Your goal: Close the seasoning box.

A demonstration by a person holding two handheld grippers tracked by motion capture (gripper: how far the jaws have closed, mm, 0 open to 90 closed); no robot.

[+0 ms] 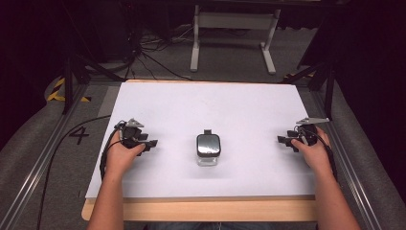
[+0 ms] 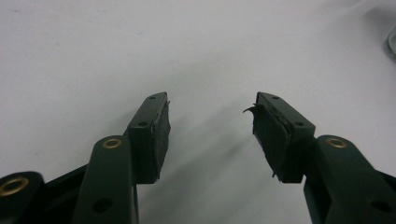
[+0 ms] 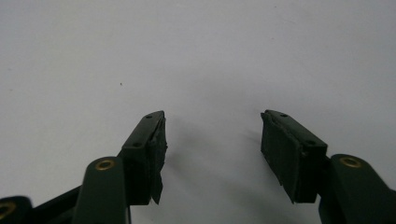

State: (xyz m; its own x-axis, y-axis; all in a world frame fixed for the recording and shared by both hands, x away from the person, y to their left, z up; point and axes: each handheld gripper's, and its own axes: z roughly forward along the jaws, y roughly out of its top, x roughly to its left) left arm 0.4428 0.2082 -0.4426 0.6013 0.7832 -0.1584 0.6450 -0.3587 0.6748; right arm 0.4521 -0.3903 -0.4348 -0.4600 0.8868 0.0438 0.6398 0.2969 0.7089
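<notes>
A small clear glass jar with a dark square lid (image 1: 208, 149) stands upright in the middle of the white board (image 1: 206, 105). My left gripper (image 1: 152, 143) rests on the board to the jar's left, pointing toward it, a hand's width away. My right gripper (image 1: 281, 140) rests to the jar's right, pointing inward. In the left gripper view the left gripper (image 2: 210, 116) stands open over bare white board, and a sliver of the jar (image 2: 391, 43) shows at the right edge. In the right gripper view the right gripper (image 3: 212, 128) is open with nothing between its black pads.
The white board lies on a wooden tabletop (image 1: 210, 210) whose front edge shows below it. Metal rails (image 1: 33, 167) run along both sides. A white stand (image 1: 234, 33) and cables (image 1: 143, 52) sit on the floor beyond.
</notes>
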